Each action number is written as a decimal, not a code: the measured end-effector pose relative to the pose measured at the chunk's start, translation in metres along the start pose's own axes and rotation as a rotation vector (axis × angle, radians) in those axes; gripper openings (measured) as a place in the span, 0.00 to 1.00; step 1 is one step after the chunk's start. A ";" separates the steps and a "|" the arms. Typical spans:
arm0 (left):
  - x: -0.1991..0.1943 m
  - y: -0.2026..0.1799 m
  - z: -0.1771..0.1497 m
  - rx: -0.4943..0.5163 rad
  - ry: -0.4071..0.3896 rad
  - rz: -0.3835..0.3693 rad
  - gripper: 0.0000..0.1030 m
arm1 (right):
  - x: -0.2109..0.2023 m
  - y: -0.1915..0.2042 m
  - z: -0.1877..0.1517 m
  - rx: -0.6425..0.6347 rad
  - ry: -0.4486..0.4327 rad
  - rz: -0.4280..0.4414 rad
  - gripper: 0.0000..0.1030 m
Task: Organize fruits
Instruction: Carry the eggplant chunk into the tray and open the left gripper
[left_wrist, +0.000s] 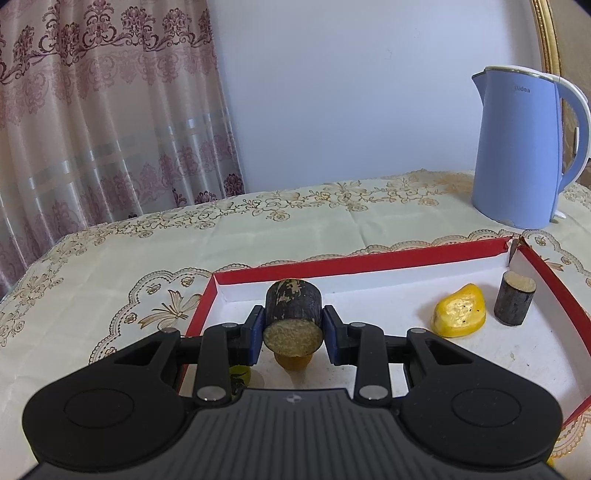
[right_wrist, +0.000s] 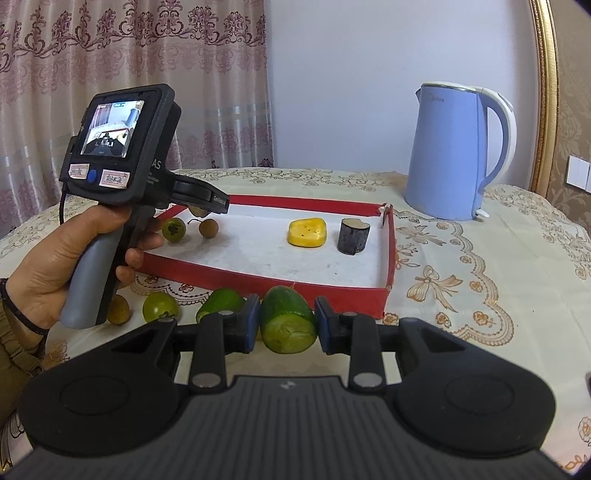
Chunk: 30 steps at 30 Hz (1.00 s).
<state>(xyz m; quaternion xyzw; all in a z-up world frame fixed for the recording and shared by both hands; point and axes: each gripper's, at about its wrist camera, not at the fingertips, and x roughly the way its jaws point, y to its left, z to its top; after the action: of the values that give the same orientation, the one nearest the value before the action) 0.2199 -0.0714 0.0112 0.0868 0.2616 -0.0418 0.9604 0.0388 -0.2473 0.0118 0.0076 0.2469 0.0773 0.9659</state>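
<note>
Cane (left_wrist: 293, 317) clamped in left gripper (left_wrist: 293, 328) jaws over red tray (left_wrist: 369, 260), likely for placing. Right gripper (right_wrist: 286, 326) jaws grip cucumber (right_wrist: 288, 325) above surface.

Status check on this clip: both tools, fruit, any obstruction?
Left tool shut on dark sugarcane piece, over red tray. Right tool astride green cucumber chunk, grip unclear. Nothing blocking.

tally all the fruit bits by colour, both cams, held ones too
dark chunks: 2
yellow chunk: 1
green chunks: 2
green round fruits: 2
brown round fruits: 2
total: 9
</note>
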 end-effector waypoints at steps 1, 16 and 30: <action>0.000 0.000 0.000 0.001 0.000 0.000 0.31 | 0.000 0.000 0.000 0.000 0.000 0.001 0.29; 0.001 -0.004 -0.001 0.015 -0.001 0.005 0.31 | 0.001 0.002 0.002 -0.007 -0.002 0.012 0.29; 0.001 -0.005 -0.001 0.011 -0.003 0.004 0.31 | 0.001 0.002 0.002 -0.009 -0.002 0.012 0.29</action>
<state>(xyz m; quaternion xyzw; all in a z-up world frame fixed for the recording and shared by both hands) 0.2196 -0.0757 0.0089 0.0925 0.2599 -0.0417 0.9603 0.0400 -0.2449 0.0131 0.0050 0.2457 0.0844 0.9656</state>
